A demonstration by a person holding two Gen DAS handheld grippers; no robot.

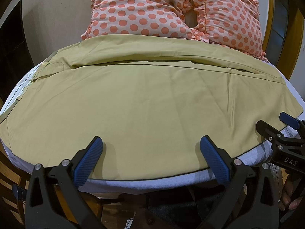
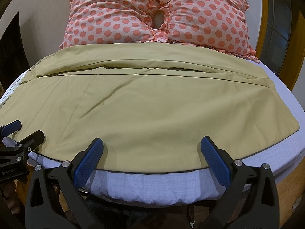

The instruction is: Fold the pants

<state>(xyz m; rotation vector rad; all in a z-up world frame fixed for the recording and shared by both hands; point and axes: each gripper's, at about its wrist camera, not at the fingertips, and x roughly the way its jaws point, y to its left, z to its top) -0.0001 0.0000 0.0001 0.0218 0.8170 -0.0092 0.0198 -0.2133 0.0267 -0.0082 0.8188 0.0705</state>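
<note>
Both grippers poised at the near hem, nothing gripped.

The khaki-yellow cotton pants [image 1: 144, 99] lie spread flat across the white quilted mattress [image 2: 152, 189], legs side by side, far edge against the orange-dotted pillows [image 2: 152, 13]; left gripper [image 1: 151, 159] and right gripper [image 2: 152, 159] hover wide open and empty over the near edge, likely spaced to pinch it for a fold away from the person.

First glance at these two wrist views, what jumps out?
The khaki pants fill the middle, spread flat across the white-covered surface. Behind them lie two orange polka-dot pillows. The left gripper and right gripper stand wide open over the near edge.
</note>
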